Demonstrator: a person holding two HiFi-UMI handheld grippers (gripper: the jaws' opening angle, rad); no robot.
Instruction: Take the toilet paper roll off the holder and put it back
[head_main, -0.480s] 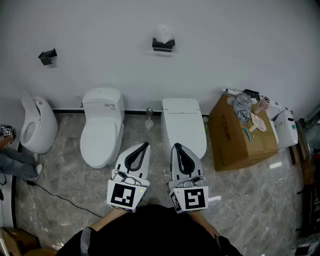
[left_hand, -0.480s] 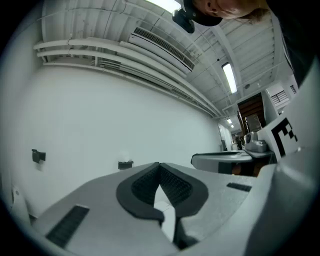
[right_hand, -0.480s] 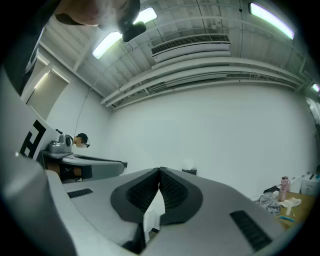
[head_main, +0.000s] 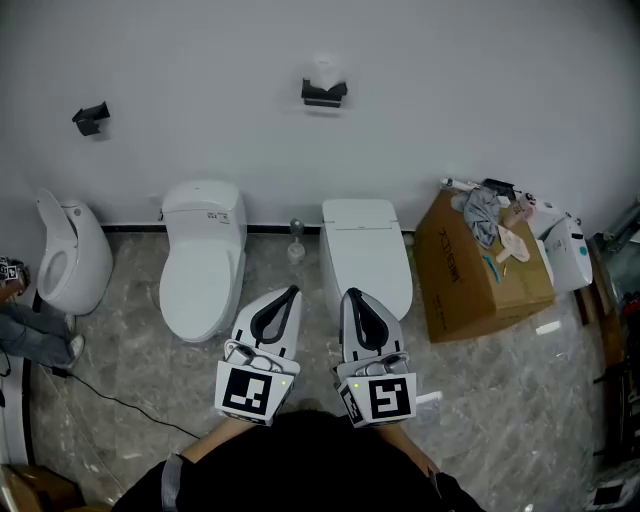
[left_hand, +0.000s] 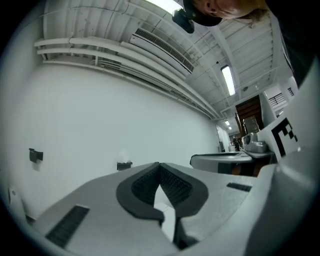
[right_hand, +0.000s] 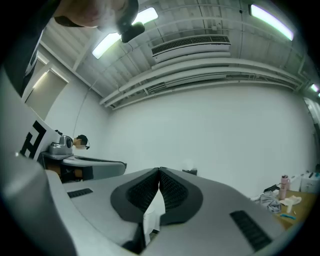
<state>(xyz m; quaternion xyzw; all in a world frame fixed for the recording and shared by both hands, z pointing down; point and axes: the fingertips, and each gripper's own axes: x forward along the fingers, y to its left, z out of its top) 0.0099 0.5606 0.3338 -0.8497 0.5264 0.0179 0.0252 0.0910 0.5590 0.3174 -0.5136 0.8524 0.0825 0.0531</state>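
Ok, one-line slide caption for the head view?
Left gripper and right gripper shut, empty, low before two toilets; toilet paper roll sits on wall holder.

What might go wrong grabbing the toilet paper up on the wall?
The left gripper and right gripper are shut, far from the toilet paper roll. If the fingers don't open first, they may knock it off its holder. A dropped roll could land on the square toilet below.
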